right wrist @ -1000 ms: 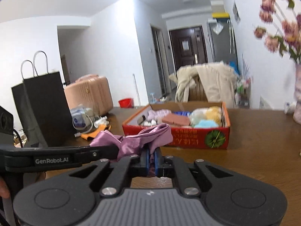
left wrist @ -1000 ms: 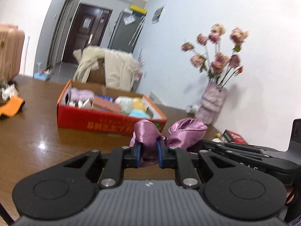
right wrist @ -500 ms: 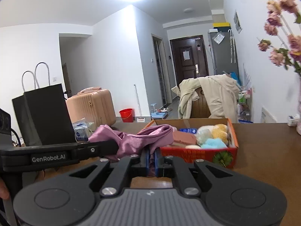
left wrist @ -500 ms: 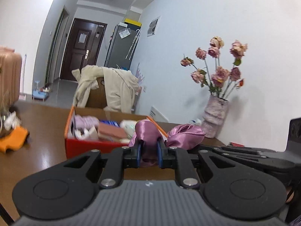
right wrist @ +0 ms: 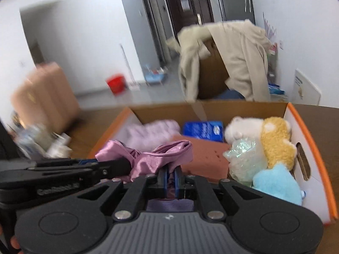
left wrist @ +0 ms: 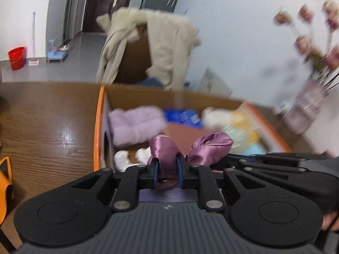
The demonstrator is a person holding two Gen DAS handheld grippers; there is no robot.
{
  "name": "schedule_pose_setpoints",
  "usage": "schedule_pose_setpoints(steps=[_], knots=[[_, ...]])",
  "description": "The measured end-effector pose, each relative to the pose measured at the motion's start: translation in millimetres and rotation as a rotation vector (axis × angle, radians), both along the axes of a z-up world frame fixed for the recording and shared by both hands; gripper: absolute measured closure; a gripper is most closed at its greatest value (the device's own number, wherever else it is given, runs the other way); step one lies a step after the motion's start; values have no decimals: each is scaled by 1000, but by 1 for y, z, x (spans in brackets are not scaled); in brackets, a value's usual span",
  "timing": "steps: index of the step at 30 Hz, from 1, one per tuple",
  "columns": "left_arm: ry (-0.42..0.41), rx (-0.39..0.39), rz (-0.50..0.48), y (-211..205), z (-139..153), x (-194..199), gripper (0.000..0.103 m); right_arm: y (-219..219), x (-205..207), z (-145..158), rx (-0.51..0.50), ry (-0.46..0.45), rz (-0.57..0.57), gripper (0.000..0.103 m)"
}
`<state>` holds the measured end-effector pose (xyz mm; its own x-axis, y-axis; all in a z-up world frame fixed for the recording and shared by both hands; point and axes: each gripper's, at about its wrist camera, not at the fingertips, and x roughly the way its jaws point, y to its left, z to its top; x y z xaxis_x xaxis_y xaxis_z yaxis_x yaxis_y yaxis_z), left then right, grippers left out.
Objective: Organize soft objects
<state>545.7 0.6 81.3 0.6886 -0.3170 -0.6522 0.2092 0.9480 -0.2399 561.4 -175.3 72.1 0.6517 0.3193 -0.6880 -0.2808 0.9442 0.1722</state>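
A shiny pink satin cloth (left wrist: 164,148) hangs between my two grippers. My left gripper (left wrist: 167,172) is shut on one end of it, and my right gripper (right wrist: 170,177) is shut on the other end of the satin cloth (right wrist: 148,158). Both hover over the near part of an orange-rimmed cardboard box (left wrist: 97,127) (right wrist: 306,127). Inside lie a lilac fluffy cloth (left wrist: 135,124), a blue packet (right wrist: 203,131), a terracotta sponge (right wrist: 203,158), a white and yellow plush toy (right wrist: 273,139), a crinkly plastic bag (right wrist: 245,158) and a light blue plush (right wrist: 277,182).
The box stands on a brown wooden table (left wrist: 48,122). A vase of dried pink flowers (left wrist: 307,103) stands to the right of it. An orange item (left wrist: 5,175) lies at the table's left edge. Behind the table a chair carries a beige coat (right wrist: 233,59).
Both grippers have carried the satin cloth forward and downward, from in front of the box to over its inside. The box now fills the middle of both views.
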Motion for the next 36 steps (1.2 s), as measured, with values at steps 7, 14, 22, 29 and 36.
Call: schedule_pose_setpoints(steps=[7,14,22,29,36], knots=[[-41,138,-45,-18,-22,7,83,4,12,-34,2,89,22,93],[-38,68,-58,-11,-8,-2,63,-9,6,-14,-9,86,23,82],[-147,104,33,-4,56,-51,25,-45,-44,58,19,-46,10,50],[-224,199,136,-9,95,-112,1,-92,-106,118,-32,-219,-46,14],[-358,206,226,-14,99,-173,0,-123,-164,129,-60,-393,-101,0]])
